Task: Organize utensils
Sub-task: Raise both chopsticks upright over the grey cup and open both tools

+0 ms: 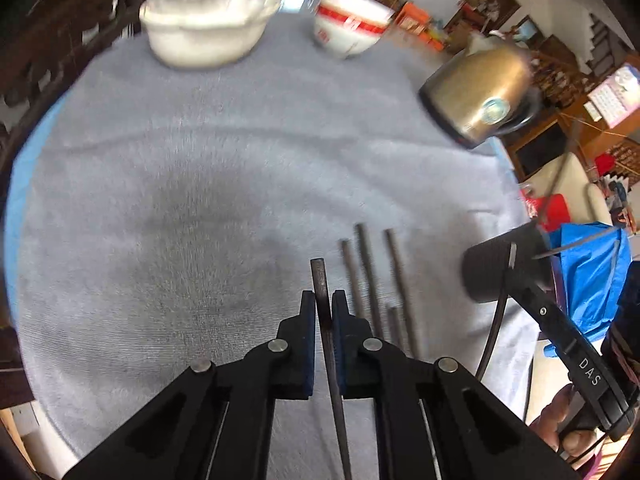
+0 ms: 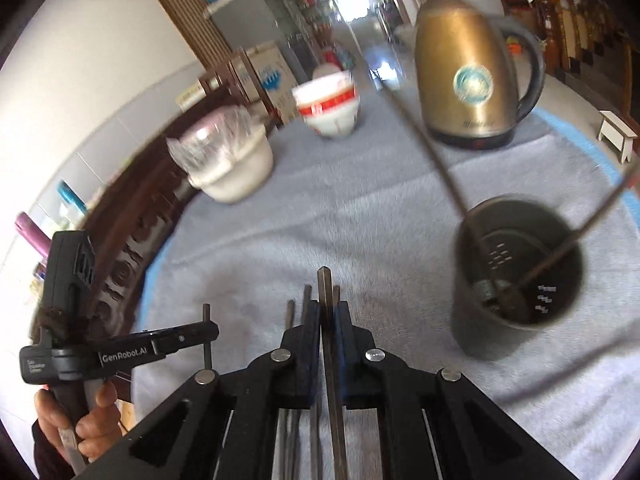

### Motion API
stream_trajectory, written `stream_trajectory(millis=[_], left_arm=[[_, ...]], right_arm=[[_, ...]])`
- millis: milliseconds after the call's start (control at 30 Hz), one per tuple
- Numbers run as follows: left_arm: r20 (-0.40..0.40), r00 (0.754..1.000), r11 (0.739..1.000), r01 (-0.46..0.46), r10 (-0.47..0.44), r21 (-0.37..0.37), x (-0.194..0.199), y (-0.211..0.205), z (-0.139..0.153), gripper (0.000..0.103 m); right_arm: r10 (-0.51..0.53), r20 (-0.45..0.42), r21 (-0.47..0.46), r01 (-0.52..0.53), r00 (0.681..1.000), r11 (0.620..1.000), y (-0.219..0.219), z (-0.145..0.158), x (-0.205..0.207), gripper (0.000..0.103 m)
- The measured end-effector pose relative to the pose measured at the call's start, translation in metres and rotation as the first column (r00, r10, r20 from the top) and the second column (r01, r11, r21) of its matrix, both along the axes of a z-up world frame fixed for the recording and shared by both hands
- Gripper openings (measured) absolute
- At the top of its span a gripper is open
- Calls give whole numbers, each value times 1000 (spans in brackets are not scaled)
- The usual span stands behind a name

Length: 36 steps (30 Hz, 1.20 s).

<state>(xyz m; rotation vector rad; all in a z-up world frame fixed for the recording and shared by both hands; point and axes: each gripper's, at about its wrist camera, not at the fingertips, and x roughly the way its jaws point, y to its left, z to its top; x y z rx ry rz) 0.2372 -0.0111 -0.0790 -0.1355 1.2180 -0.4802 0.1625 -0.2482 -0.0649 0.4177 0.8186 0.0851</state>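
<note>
Chopsticks, dark, thin and rigid: one is pinched near its thick end in the left gripper [image 1: 323, 300], another [image 2: 326, 292] likewise in the right gripper [image 2: 325, 312], both sets of jaws being nearly closed on the sticks. Judged light, stiff and smooth, so liable to pivot or slip in a narrow pinch; a hold closer to mid-length would be expected to steady them. Four loose chopsticks [image 1: 370, 276] are laid side by side on the grey cloth [image 1: 200, 200], just right of the left gripper. A dark cylindrical holder [image 2: 516, 276], upright at the near right, already contains two long utensils leaning outward, which may obstruct insertion. Farther off are noted a brass-coloured kettle [image 2: 468, 80], a red-and-white bowl [image 2: 328, 108] and a white covered pot [image 2: 232, 164], all well apart from the holder.
</note>
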Motion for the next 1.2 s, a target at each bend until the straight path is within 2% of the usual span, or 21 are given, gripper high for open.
stream_trajectory(millis=[267, 467, 733, 933, 1200], left_arm=[[158, 987, 999, 4, 5, -53, -28, 6, 68, 7], [256, 966, 998, 32, -15, -63, -48, -5, 103, 7], [334, 941, 996, 73, -49, -59, -74, -25, 126, 7], [349, 936, 994, 84, -56, -67, -85, -32, 134, 7], [409, 910, 989, 115, -68, -91, -99, -41, 161, 7]], right_arm=[[-52, 174, 54, 43, 983, 998, -17, 41, -55, 7], [-74, 239, 83, 55, 968, 995, -26, 55, -81, 7], [-100, 276, 115, 71, 956, 991, -40, 65, -109, 7], [-126, 294, 147, 86, 947, 985, -51, 65, -123, 7], [-159, 368, 151, 110, 916, 982, -64, 90, -140, 7]])
